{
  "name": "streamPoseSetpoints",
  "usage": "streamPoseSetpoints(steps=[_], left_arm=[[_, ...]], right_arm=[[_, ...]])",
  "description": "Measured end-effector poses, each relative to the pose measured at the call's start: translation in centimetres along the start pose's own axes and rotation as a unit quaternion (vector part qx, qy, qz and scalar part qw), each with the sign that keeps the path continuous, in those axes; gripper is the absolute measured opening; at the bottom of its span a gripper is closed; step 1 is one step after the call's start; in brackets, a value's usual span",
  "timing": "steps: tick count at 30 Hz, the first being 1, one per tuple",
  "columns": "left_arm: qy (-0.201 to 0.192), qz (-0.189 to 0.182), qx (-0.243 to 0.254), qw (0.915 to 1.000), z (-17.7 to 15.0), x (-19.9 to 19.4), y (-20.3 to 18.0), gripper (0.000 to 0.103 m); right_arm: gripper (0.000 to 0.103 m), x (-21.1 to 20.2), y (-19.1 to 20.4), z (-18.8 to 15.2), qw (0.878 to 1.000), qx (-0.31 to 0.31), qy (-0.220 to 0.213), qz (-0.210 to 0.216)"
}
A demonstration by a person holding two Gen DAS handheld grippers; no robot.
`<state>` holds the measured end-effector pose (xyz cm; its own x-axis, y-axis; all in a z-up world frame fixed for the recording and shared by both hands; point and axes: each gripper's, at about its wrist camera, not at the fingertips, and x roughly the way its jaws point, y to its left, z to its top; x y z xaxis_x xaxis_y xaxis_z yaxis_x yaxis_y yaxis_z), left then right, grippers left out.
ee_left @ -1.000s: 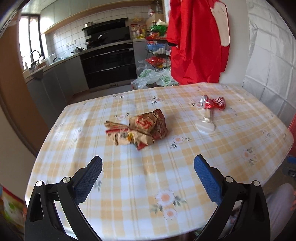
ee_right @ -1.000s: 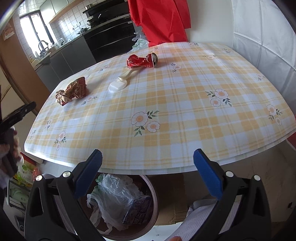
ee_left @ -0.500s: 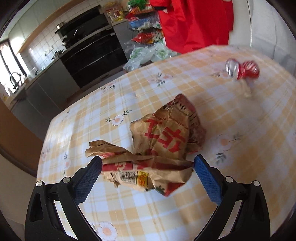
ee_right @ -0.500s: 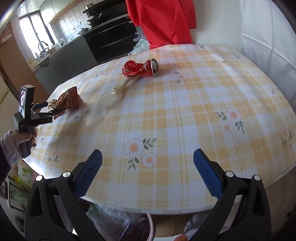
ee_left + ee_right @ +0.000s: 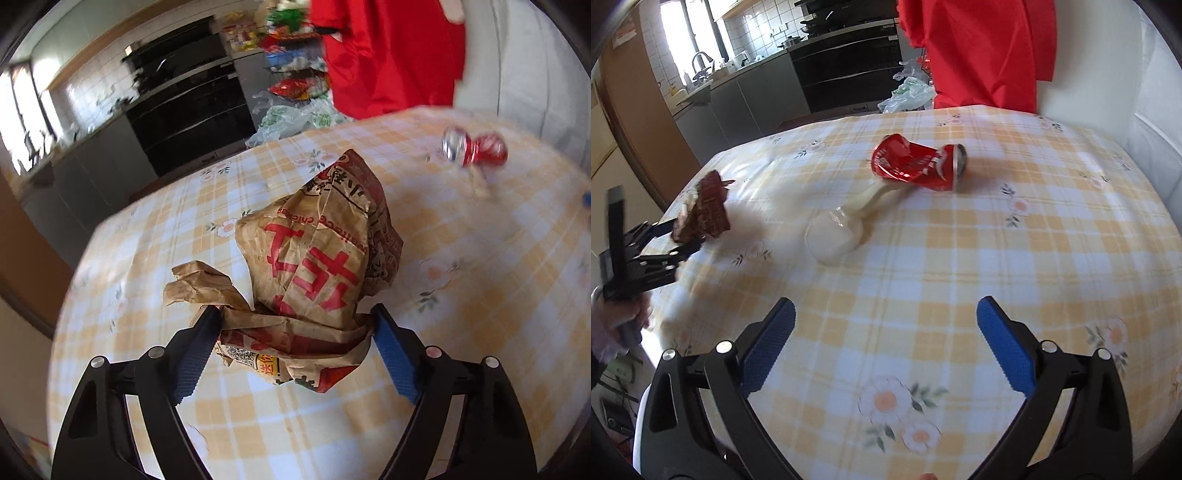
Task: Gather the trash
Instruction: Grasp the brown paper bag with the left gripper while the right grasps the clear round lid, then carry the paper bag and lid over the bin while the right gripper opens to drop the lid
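Left tongs (image 5: 295, 325) have just been closing, pads touching the paper bag (image 5: 314, 266) on the counter (image 5: 461, 314); grasp step. Right tongs (image 5: 884, 314) wide open, empty. Next: squeeze firm, lift, bin it.

Crumpled matt paper bag (image 5: 317, 266); glossy dented metal can (image 5: 916, 168).

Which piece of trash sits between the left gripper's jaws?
The crumpled paper bag, brown with red print. The red can and white spoon lie apart on the table.
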<state>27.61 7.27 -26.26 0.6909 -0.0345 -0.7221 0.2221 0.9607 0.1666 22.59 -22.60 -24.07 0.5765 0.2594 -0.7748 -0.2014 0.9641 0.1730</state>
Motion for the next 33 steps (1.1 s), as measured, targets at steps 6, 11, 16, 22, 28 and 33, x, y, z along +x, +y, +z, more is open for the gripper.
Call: streamPoseSetpoints(steps=[6,11,16,22,28,33], left_arm=[[-0.042,-0.043,-0.111,0.9919,-1.2,-4.4,0.4,0.079],[-0.055,-0.071,-0.116,0.9893,-2.3,-6.7,-1.4,0.078],[-0.066,-0.085,-0.157,0.9818,-2.8,-8.0,-0.8,0.077],[-0.082,-0.073,-0.170,0.9794,-3.9,-9.8,-0.6,0.076],[-0.080,-0.077,-0.209,0.9716,-5.5,-11.0,-0.2,0.076],[-0.086,-0.076,-0.211,0.9706,-6.1,-12.8,-0.4,0.076]], right_arm=[[0.096,6.3,5.4,2.8,0.999,-0.048,0.017,-0.007],[0.085,10.7,6.8,4.8,0.996,-0.048,0.060,-0.039],[0.085,12.2,6.8,5.5,0.994,-0.036,0.076,-0.063],[0.066,11.8,6.7,5.3,0.994,-0.051,0.077,-0.055],[0.064,9.9,7.7,3.4,0.993,-0.077,0.085,-0.035],[0.064,7.6,8.3,1.6,0.994,-0.081,0.074,-0.011]])
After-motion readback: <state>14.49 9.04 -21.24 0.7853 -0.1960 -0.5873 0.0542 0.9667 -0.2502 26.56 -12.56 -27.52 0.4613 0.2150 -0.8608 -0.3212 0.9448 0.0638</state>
